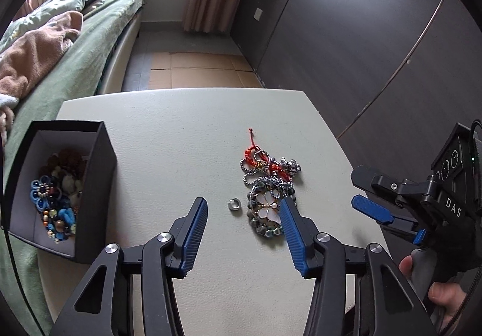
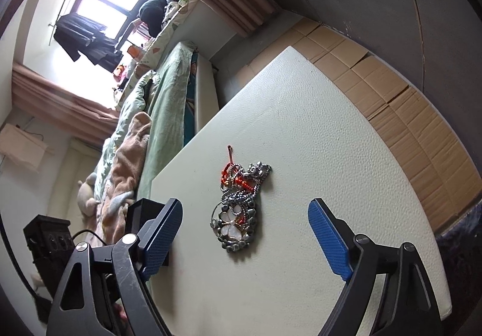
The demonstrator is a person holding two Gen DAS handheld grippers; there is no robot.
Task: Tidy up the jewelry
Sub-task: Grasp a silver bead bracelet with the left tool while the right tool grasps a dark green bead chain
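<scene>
Silvery chains, a red cord and a butterfly pendant [image 1: 267, 209] lie tangled mid-desk [image 1: 180, 137], a ring [image 1: 234, 205] just beside, awaiting the black box [image 1: 99, 185] at left. Left gripper [image 1: 245, 215] half-open over ring and pendant, gripping nothing, seemingly; right gripper [image 2: 245, 233] wide, empty.

Pale, textured counter [image 1: 180, 137] bearing a black open box [image 1: 99, 185] at its left edge, a small silver ring [image 1: 234, 205], and a tangled jewelry heap [image 1: 266, 191] beside it.

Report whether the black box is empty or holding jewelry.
Holding jewelry: the open black box shows beaded pieces piled inside, seen from above.
</scene>
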